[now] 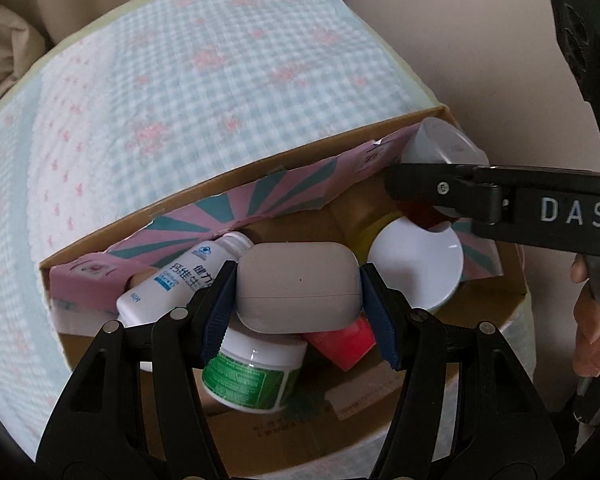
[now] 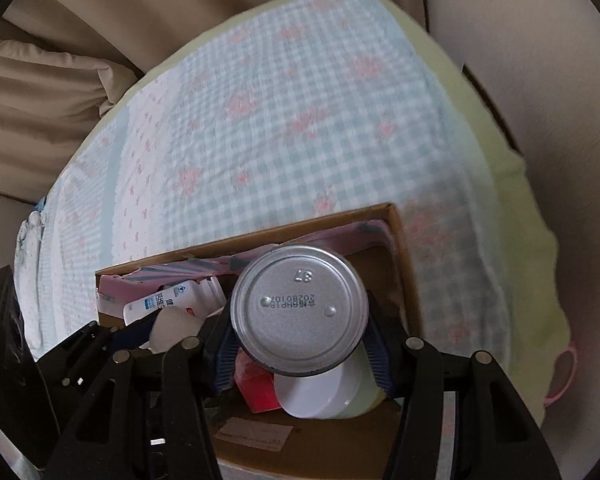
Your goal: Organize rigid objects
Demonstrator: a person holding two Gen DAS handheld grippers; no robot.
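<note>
My left gripper (image 1: pixel 298 290) is shut on a beige rounded case (image 1: pixel 298 286) and holds it over an open cardboard box (image 1: pixel 236 184). My right gripper (image 2: pixel 300 340) is shut on a silver metal can (image 2: pixel 300 310), bottom toward the camera, over the same box (image 2: pixel 400 240). The can (image 1: pixel 440 148) and the right gripper (image 1: pixel 428 188) also show at the box's far right corner in the left wrist view. In the box lie a white bottle with blue print (image 1: pixel 176 280), a green-labelled white jar (image 1: pixel 252 372), a red block (image 1: pixel 342 340) and a white-lidded jar (image 1: pixel 418 268).
The box sits on a bed with a blue checked, pink-flowered cover (image 1: pixel 204 80). Pink and teal paper (image 1: pixel 260 200) lines the box's far wall. Beige cushions (image 2: pixel 48 80) lie behind the bed. A pink ring (image 2: pixel 562 376) shows at the right.
</note>
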